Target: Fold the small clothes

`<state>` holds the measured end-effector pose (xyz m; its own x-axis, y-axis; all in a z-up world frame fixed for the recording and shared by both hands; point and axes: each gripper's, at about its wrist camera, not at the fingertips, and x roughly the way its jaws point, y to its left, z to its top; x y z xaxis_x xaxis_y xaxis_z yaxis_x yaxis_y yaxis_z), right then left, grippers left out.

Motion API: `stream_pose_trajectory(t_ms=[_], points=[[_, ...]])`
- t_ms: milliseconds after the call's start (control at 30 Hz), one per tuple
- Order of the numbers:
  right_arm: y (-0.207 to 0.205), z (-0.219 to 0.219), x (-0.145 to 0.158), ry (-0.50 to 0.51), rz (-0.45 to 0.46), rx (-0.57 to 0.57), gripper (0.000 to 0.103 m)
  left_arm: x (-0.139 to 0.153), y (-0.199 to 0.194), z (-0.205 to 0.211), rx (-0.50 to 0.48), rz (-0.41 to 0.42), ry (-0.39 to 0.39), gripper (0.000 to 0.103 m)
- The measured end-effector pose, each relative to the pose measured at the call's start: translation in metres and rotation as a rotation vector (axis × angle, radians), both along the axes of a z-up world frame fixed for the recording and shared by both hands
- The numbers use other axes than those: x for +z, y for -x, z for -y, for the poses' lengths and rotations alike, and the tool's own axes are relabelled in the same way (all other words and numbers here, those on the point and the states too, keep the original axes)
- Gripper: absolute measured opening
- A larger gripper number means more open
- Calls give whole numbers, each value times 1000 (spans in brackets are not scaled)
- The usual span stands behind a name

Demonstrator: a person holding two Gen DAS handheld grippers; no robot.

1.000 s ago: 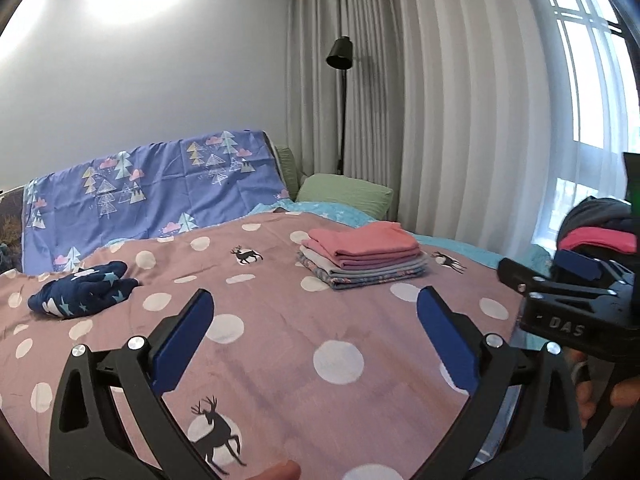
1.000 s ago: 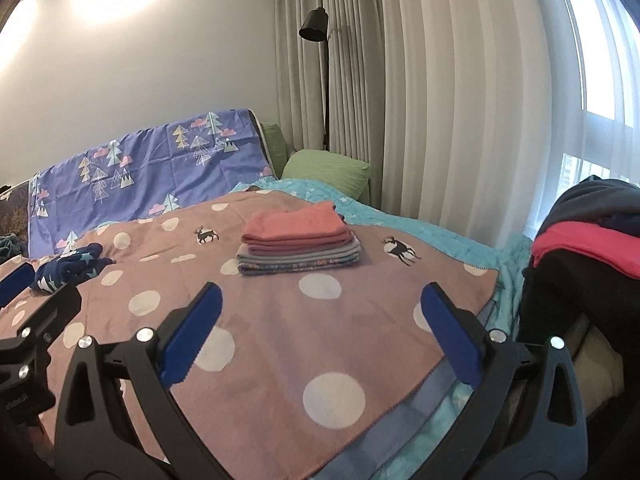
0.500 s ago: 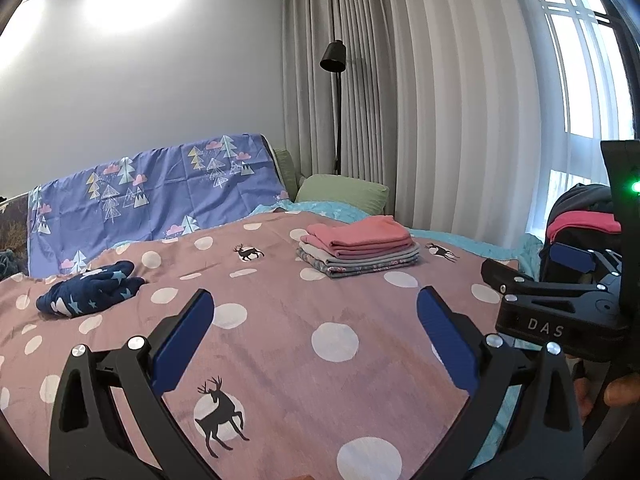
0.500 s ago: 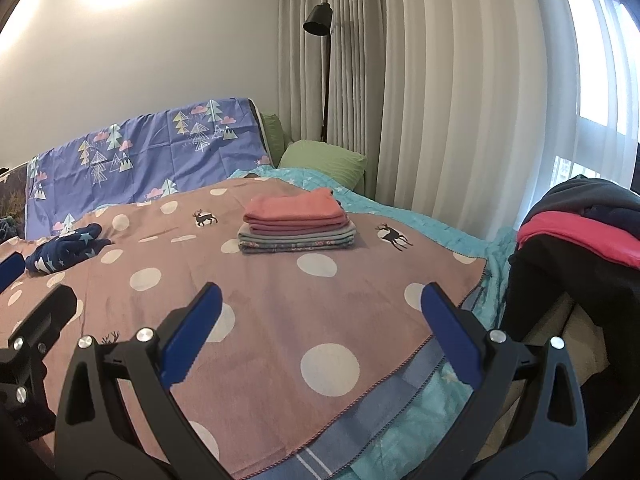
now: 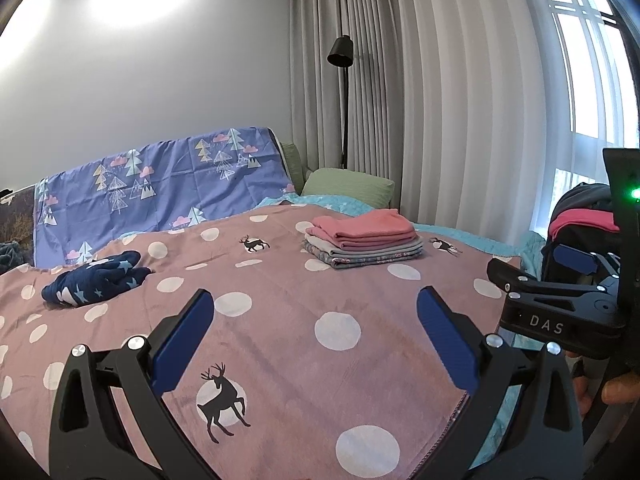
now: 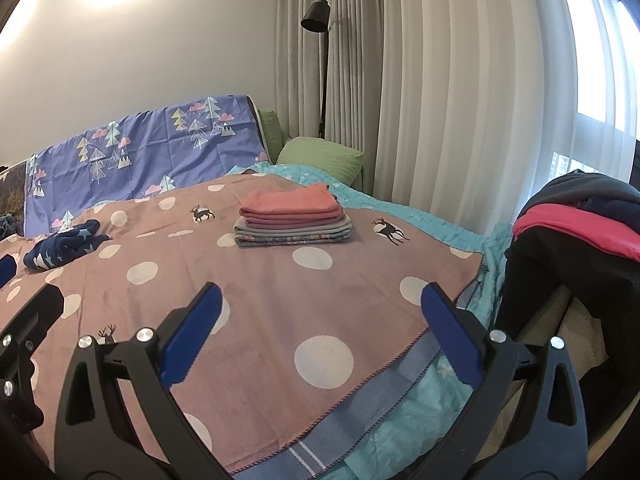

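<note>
A stack of folded clothes [image 5: 364, 242] with a pink piece on top lies on the pink polka-dot blanket [image 5: 280, 320], far right; it also shows in the right wrist view [image 6: 292, 220]. A crumpled navy star-print garment [image 5: 96, 282] lies at the far left, also in the right wrist view [image 6: 64, 248]. My left gripper [image 5: 314, 336] is open and empty above the blanket's near part. My right gripper [image 6: 320, 332] is open and empty over the blanket's near right edge; it shows at the right of the left wrist view [image 5: 560, 300].
A pile of dark and pink clothes [image 6: 576, 232] sits off the bed's right side. A purple tree-print sheet [image 5: 160, 196] drapes the headboard, with a green pillow [image 5: 348, 190] beside it. A black floor lamp [image 5: 340, 52] and curtains [image 5: 440, 120] stand behind.
Both grippers have drawn back and risen from the bed, so more of the blanket's near edge shows. Both stay open and empty. The clothes have not moved.
</note>
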<state>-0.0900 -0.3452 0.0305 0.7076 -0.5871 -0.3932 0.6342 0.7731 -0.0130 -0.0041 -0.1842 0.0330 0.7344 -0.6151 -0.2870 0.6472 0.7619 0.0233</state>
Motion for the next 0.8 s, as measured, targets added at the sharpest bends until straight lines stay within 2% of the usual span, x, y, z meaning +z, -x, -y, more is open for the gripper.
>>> stream_pose_trajectory(t_ms=[800], points=[[-4, 2, -9, 0, -36, -12, 101, -10, -2, 4, -18, -34, -19, 102]])
